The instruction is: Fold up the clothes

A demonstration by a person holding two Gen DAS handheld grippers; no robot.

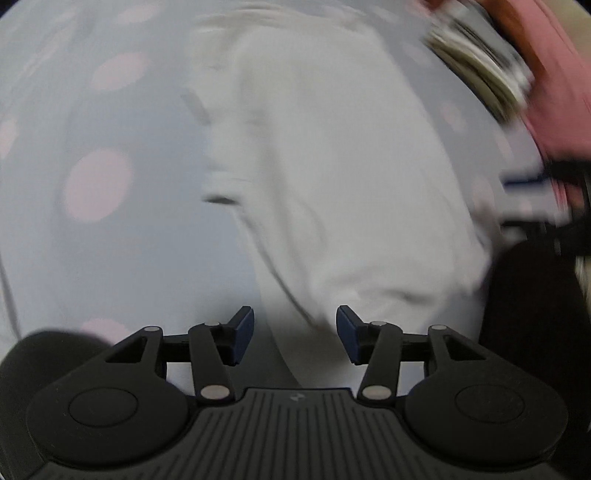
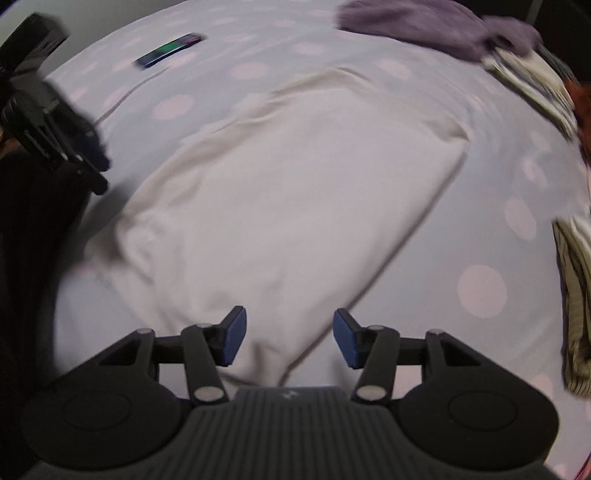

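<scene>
Left gripper [image 1: 294, 334] and right gripper [image 2: 289, 338]: I hold both released | pale cloth garment [image 2: 280, 206] ahead of jaws | risk: thin edge slips, pinching spotted sheet [image 2: 480, 236].

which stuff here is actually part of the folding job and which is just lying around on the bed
Job:
white garment
left gripper, open
right gripper, open

Lying about:
phone
purple garment
striped garment
dotted bedsheet

A pale grey-lilac bedsheet [image 2: 480, 229] with pink dots fills the scene; a phone [image 2: 170, 50] lies far left on it.
</scene>
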